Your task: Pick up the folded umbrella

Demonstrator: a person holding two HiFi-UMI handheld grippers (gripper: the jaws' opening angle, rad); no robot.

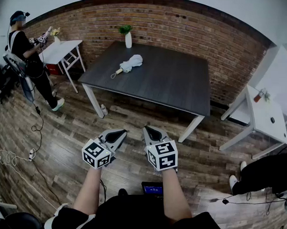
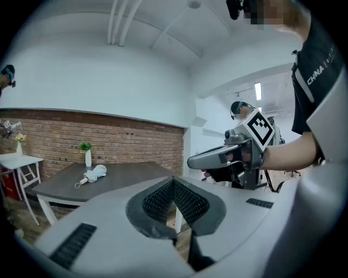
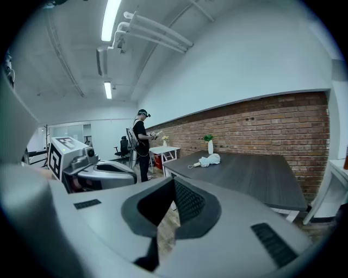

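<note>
tiny, indistinct items on the white side table by the right edge

Mostly matt from where I sit: plastic, cloth, wood, brick.

The left gripper and right gripper have smooth, matt grey plastic shells, and their pads look dark, rubbery and finely ribbed. The far table has a smooth, dark grey top with a dull sheen. On it I see the umbrella in soft, creased white cloth, with a pale handle. The vase near it looks smooth and white, ceramic perhaps. The floor is brown wood planking with visible grain and a low shine. The far wall is rough red brick. The left side table and right side table look smooth and painted white.
</note>
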